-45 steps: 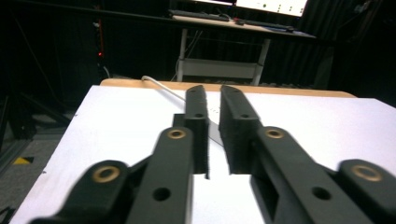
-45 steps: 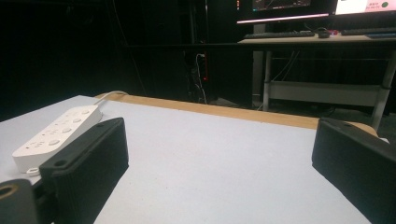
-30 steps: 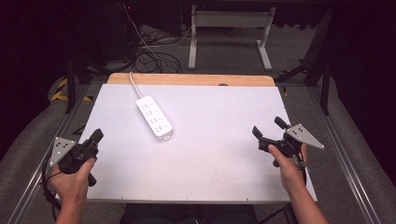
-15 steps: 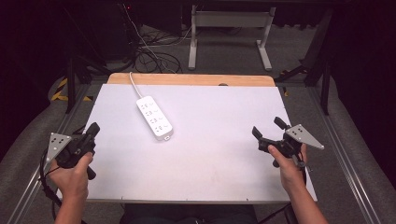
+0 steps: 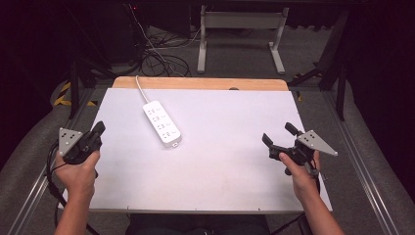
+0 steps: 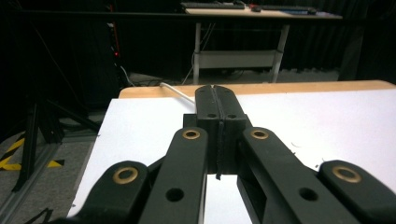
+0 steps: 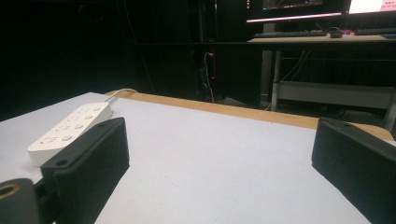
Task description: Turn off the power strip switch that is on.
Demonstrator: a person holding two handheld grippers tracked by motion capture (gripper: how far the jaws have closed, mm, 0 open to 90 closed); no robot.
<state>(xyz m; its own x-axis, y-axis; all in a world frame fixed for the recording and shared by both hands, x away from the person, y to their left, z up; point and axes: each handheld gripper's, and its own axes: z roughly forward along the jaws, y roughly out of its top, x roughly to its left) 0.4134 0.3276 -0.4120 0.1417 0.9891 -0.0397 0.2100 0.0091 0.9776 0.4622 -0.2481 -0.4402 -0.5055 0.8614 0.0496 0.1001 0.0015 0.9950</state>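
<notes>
A white power strip [image 5: 162,123] lies on the white table top [image 5: 225,147], left of centre, its cable [image 5: 139,88] running off the far edge. My left gripper [image 5: 99,129] is held at the table's left edge, jaws pressed together with nothing between them; its own view shows the closed jaws [image 6: 217,99] pointing toward the far edge. My right gripper [image 5: 278,136] is held near the right edge, jaws wide apart and empty. In the right gripper view [image 7: 219,154] the power strip [image 7: 70,130] lies ahead to the left.
A wooden strip [image 5: 200,83] runs along the table's far edge. Beyond it stand a metal desk frame [image 5: 240,39] and loose cables [image 5: 161,58] on the floor. Rails [image 5: 362,161] flank both sides of the table.
My left hand has shifted slightly up and inward along the table's left edge. The right gripper has stayed in place.
</notes>
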